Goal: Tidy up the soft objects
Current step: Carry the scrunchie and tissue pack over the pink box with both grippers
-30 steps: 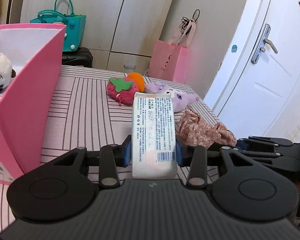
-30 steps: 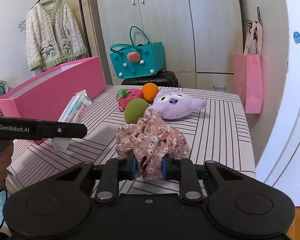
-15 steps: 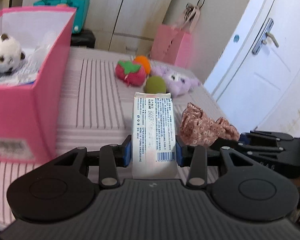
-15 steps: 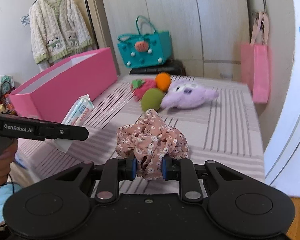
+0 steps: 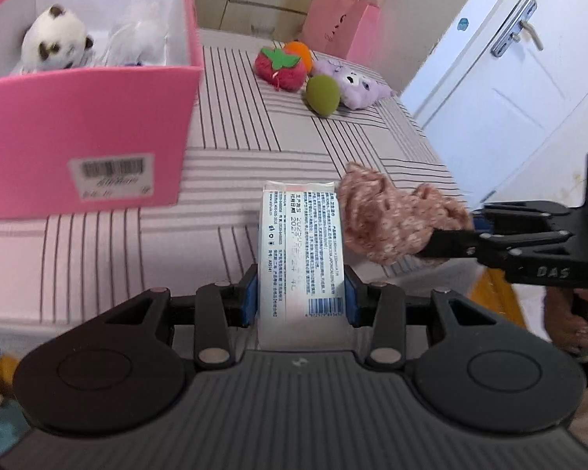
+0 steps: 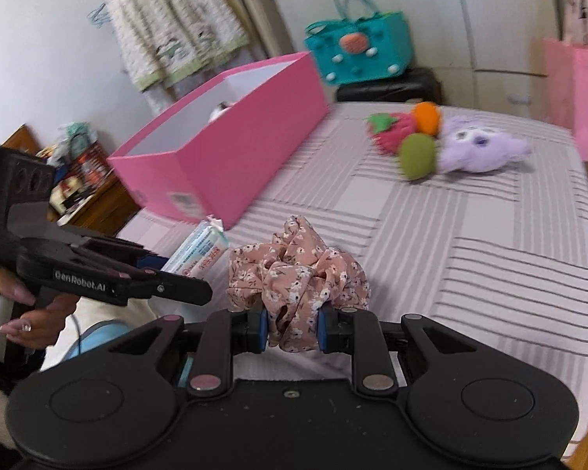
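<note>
Left wrist | left claw [image 5: 300,297] still clamps tissue pack [image 5: 300,250] | right claw [image 6: 293,331] still clamps scrunchie [image 6: 298,270] | pink box [image 5: 86,129] nearer

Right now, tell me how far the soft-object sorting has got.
Done: a panda plush and a white fluffy item already lie in the pink box. In hand: the left tongs grip a tissue pack; the right tongs grip a floral scrunchie. Left on the bed: the strawberry plush, orange ball, green ball and purple plush.
</note>
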Demonstrator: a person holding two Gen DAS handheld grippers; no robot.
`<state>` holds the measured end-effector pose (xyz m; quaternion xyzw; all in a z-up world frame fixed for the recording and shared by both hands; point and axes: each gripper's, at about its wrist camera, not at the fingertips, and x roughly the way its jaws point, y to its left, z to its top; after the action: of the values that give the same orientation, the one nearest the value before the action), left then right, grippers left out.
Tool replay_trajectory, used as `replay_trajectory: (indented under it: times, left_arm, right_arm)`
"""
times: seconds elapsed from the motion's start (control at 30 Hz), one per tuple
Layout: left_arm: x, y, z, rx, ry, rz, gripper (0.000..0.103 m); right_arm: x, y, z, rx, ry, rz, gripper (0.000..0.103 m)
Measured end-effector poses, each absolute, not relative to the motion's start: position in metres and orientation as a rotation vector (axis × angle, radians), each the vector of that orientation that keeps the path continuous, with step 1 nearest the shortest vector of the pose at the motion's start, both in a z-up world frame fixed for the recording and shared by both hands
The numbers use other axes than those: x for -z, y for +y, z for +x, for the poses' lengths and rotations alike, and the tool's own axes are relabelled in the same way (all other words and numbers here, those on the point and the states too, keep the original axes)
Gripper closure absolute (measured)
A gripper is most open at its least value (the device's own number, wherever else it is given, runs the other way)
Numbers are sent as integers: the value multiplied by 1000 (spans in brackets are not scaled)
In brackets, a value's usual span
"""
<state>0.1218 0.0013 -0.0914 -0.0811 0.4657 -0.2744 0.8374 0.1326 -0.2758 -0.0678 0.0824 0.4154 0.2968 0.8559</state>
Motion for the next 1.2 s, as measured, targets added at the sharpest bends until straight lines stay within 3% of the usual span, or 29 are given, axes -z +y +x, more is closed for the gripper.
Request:
replay_trajectory:
  times: [0.37,0.67,1.03,1.2]
  left_arm:
    - [33,48,88,521,941,-65,63]
    - [-4,77,88,530,840,-45,63]
    - [-18,105,153,424,677,-114,63]
    - [-3,109,205,359,732,-86,63]
  right_arm:
    - [26,-223,126,-830,895,107,76]
    - [-17,-186,137,-885,785,32,76]
    - [-45,-162,210,-813,643,59,76]
    - [-41,-131,251,-700,611,-78,76]
